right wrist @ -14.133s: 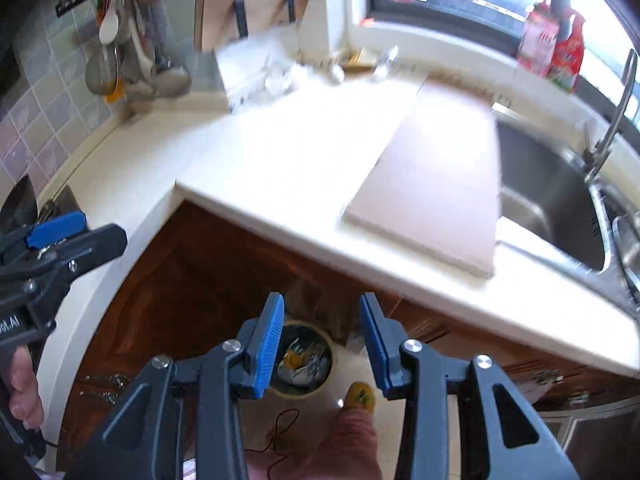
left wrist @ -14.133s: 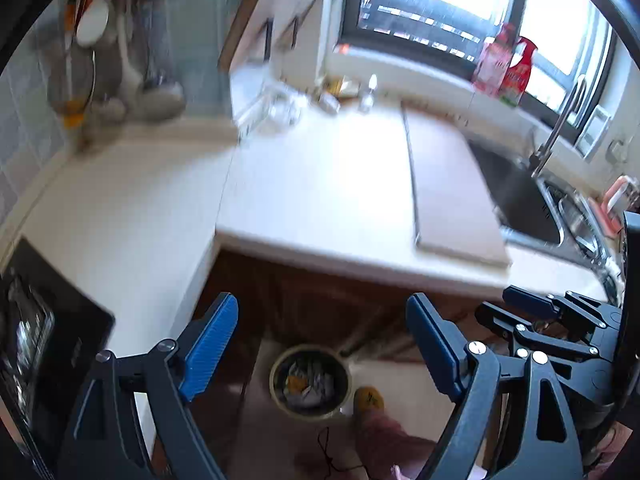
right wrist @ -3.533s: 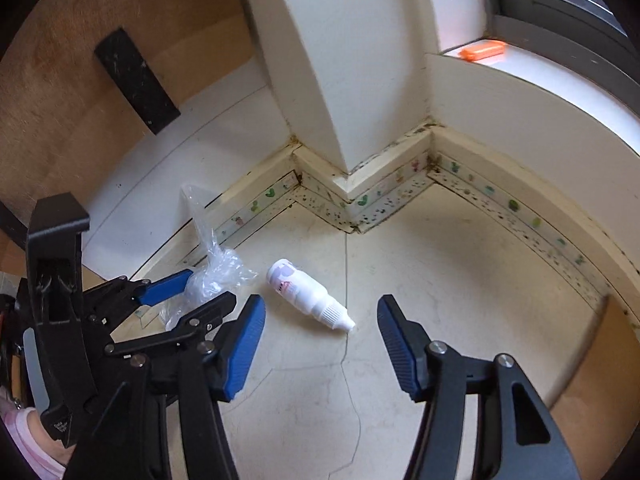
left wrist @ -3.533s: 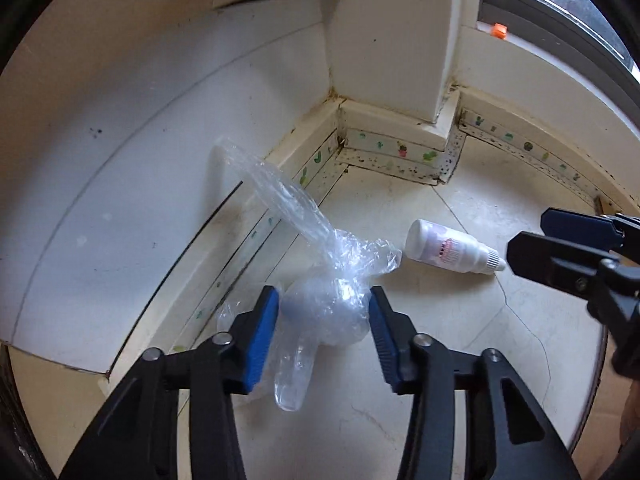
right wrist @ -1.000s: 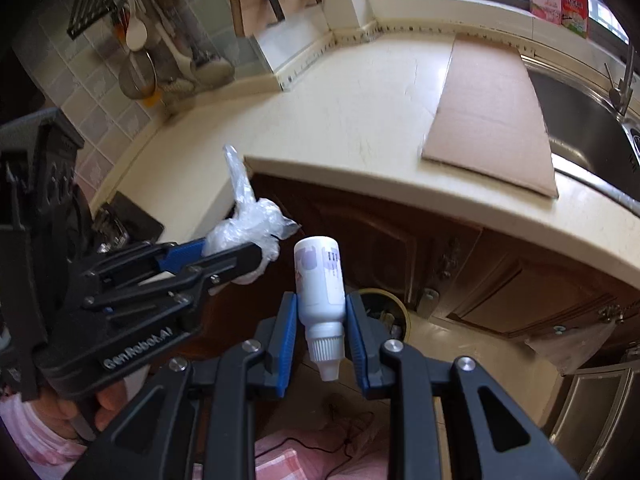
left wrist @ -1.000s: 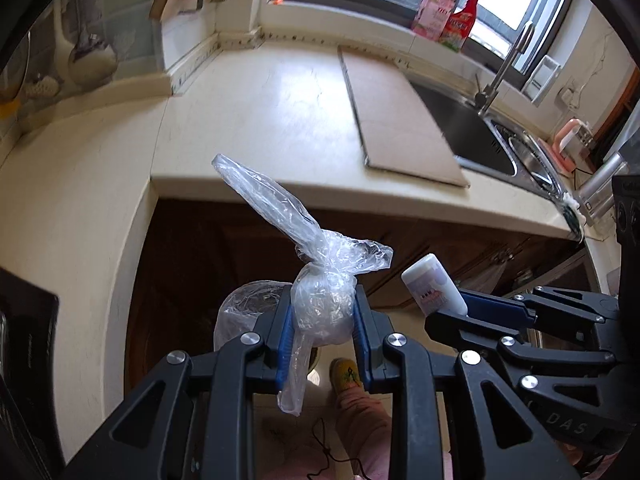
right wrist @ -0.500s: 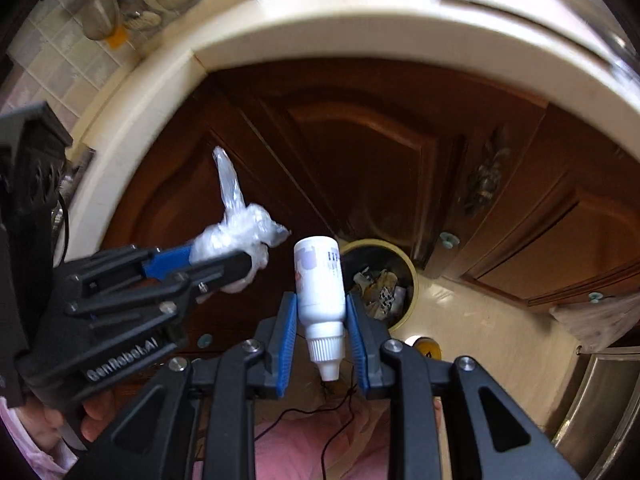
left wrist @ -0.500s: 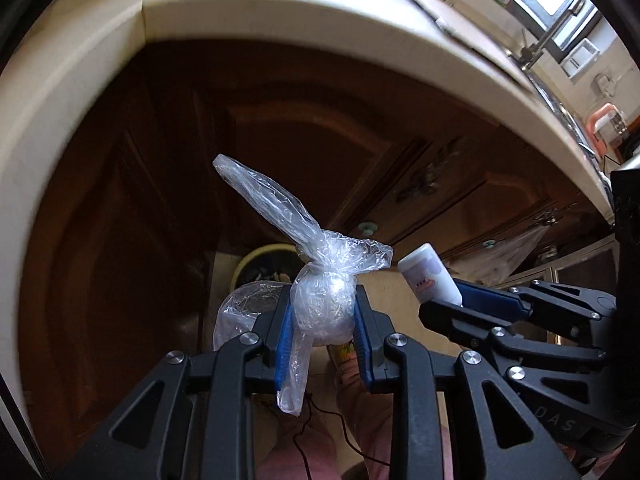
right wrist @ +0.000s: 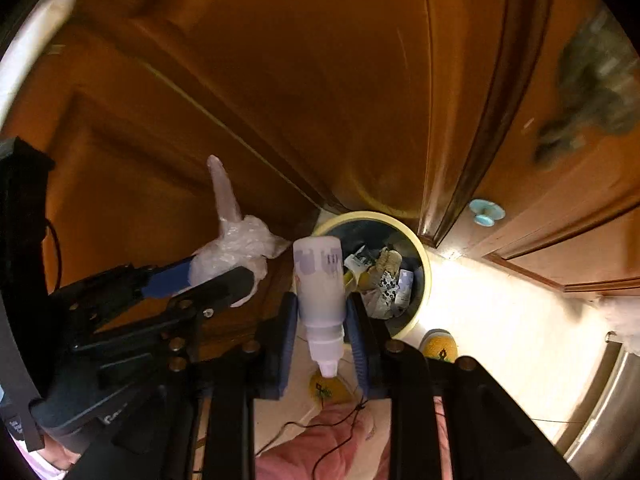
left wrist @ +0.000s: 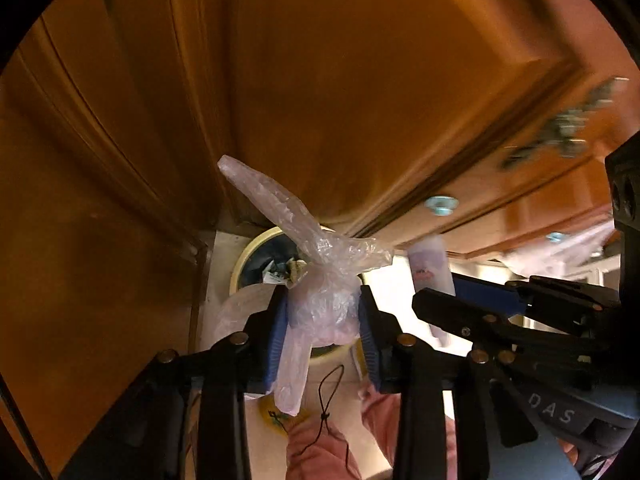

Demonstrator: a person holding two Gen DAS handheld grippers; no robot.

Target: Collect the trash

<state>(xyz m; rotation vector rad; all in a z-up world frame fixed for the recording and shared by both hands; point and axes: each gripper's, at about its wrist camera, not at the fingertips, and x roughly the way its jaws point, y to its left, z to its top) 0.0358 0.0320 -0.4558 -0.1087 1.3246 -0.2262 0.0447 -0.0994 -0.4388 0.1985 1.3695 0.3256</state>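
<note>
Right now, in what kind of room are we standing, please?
Probably a home kitchen, seen at floor level: brown wooden cabinet doors with small pale blue knobs, and a round bin already holding rubbish on the pale floor.

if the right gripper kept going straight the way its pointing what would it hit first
Probably the trash bin: the right gripper, shut on the white bottle, points down at its near rim and the trash inside. Depth is unclear, so the cabinet door behind is possible.
</note>
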